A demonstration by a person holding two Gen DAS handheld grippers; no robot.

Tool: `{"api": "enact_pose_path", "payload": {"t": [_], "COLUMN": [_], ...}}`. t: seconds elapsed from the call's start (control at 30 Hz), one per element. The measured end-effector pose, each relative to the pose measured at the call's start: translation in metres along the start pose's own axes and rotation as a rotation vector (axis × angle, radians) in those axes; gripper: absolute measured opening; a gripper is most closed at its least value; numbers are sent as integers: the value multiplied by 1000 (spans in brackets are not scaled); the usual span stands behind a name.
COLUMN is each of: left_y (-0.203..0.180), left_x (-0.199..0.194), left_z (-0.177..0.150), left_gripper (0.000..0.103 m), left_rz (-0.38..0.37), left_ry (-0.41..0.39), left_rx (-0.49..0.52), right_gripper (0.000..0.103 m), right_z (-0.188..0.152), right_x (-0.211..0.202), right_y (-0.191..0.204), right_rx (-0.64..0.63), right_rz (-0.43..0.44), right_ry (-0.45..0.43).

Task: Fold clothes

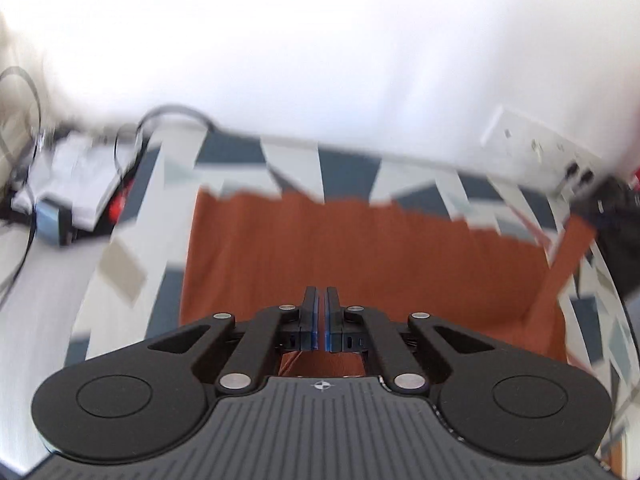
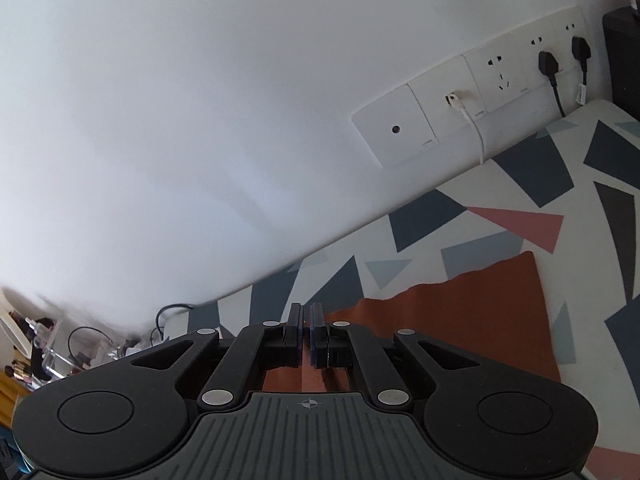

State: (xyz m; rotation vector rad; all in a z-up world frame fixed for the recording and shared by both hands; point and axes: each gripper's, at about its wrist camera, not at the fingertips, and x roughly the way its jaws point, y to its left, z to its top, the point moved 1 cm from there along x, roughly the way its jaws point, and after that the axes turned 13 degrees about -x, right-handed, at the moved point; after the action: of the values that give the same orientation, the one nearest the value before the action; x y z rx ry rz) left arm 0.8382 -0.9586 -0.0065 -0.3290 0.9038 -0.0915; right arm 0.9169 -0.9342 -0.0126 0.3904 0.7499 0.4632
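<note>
White wall point(image 2: 200, 120) behind. Row of wall sockets point(image 2: 476, 92) on it, with a white cable point(image 2: 478, 132) and two black plugs point(image 2: 548, 64) in. Below, a tablecloth point(image 2: 520, 184) patterned in dark blue, grey and pink triangles. At far left, clear organisers with brushes and bottles point(image 2: 36, 352). Blurred grey box point(image 1: 76, 184) with black cords point(image 1: 176, 114) nearby.

left wrist view motion-blurred; rust cloth point(image 1: 360, 264) near edge hidden under left gripper point(image 1: 321, 300); clutter point(image 1: 76, 184) unreadable.

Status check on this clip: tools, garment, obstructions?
Left tool shut. Right tool shut. Rust garment on patterned cover; grip unconfirmed. Nothing blocking.
</note>
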Motion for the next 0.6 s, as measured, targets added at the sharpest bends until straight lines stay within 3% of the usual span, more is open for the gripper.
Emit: {"api": "enact_pose_path", "payload": {"t": [0.13,0.23,0.3,0.33,0.37,0.4,0.43,0.53,0.6], "left_y": [-13,-11,-6,-1,5,12,19,39,46], "left_x": [27,48,63,67,71,73,75,84,91], "left_z": [17,21,20,17,15,10,6,-9,-18], "left_gripper": [2,4,21,45,66,71,71,71,71], "left_rz": [-4,64,131,142,150,127,97,43,69], "left_ry": [-3,-13,5,22,37,47,61,111,129], "left_rx": [-8,18,50,58,64,64,67,93,162], "right_gripper": [0,0,7,11,21,31,33,36,36], "right_z": [-2,-5,-7,-8,-8,-13,-21,-52,-74], "right_x": [10,17,22,24,27,29,30,38,48], "right_y": [-12,-20,-25,-28,-31,-32,-32,-32,-24], "right_rx": [-34,-71,-96,-109,-121,-137,-158,-221,-315], "right_rz": [-18,-35,-46,-51,-57,-48,-24,39,8], "right_ry": [30,55,71,80,88,102,122,183,212]}}
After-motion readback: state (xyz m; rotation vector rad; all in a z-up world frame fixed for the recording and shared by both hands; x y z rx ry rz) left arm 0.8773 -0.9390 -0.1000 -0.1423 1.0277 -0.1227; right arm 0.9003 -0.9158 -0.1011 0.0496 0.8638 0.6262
